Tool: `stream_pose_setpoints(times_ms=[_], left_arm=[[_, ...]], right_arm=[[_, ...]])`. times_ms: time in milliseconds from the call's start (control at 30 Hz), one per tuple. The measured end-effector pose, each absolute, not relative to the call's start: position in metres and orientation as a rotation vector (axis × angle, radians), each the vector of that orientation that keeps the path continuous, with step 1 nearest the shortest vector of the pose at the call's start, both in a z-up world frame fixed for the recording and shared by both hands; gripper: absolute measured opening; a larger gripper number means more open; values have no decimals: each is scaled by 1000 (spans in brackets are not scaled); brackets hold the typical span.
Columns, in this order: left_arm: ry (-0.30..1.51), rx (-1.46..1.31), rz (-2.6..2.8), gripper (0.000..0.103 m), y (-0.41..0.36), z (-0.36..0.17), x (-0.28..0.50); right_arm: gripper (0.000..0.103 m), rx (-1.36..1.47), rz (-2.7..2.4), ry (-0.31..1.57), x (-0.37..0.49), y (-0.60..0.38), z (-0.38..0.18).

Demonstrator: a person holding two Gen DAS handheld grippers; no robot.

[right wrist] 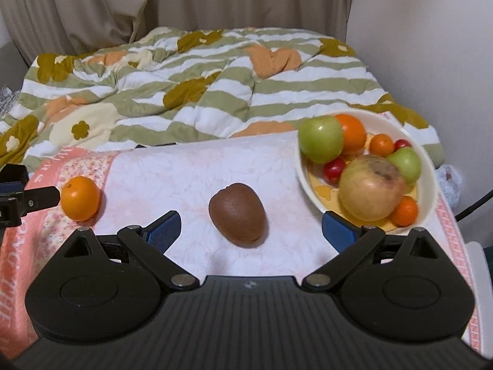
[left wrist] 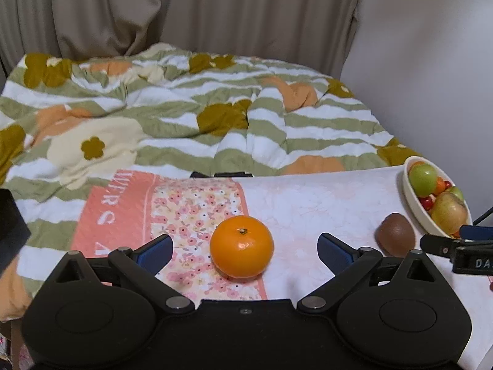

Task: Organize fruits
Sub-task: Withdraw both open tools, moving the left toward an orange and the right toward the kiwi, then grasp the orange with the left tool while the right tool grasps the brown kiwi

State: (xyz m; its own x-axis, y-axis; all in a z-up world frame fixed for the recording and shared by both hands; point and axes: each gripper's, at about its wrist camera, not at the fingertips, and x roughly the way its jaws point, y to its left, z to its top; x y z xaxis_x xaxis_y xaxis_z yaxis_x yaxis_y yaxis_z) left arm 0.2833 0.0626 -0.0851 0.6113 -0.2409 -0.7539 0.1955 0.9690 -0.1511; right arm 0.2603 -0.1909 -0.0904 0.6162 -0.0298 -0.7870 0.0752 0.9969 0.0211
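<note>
An orange (left wrist: 242, 246) lies on the pink floral cloth (left wrist: 308, 203), between the open fingers of my left gripper (left wrist: 245, 248), untouched. It also shows at the left of the right wrist view (right wrist: 80, 202). A brown kiwi (right wrist: 237, 213) lies on the cloth between the open fingers of my right gripper (right wrist: 251, 229), untouched; it shows in the left wrist view (left wrist: 395, 236) too. A cream bowl (right wrist: 429, 166) at the right holds green apples, a large yellow apple (right wrist: 369, 189), oranges and small red fruits. The bowl also shows in the left wrist view (left wrist: 414, 203).
A rumpled striped floral quilt (left wrist: 185, 117) lies behind the cloth, with beige curtains (right wrist: 215, 0) and a white wall (right wrist: 431, 46) beyond. The cloth (right wrist: 200, 169) ends at the table's right edge, near a dark cable (right wrist: 474, 206).
</note>
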Motion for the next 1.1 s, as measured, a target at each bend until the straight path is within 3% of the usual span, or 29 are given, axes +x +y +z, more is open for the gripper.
stream_pose_setpoints(times_ms=[533,667,800,967,1100], left_arm=[[979,-75,-257,81,55,-126,314],[999,-52,-260,65,51,-130,318],[996,-52,-256,64,53,-129,318],[996,-34,-253,64,52,-128,315],[991,-44,-242,64,55,-129,310]], right_arm=[[103,9,-45,994,296,-185,-136],[103,13,-43,996,298,-186,-139],[102,-1,-25,1008,301,-185,-141],[91,-17,-4,1012,305,-181,-145],[89,-18,16,1015,307,-177,-148]])
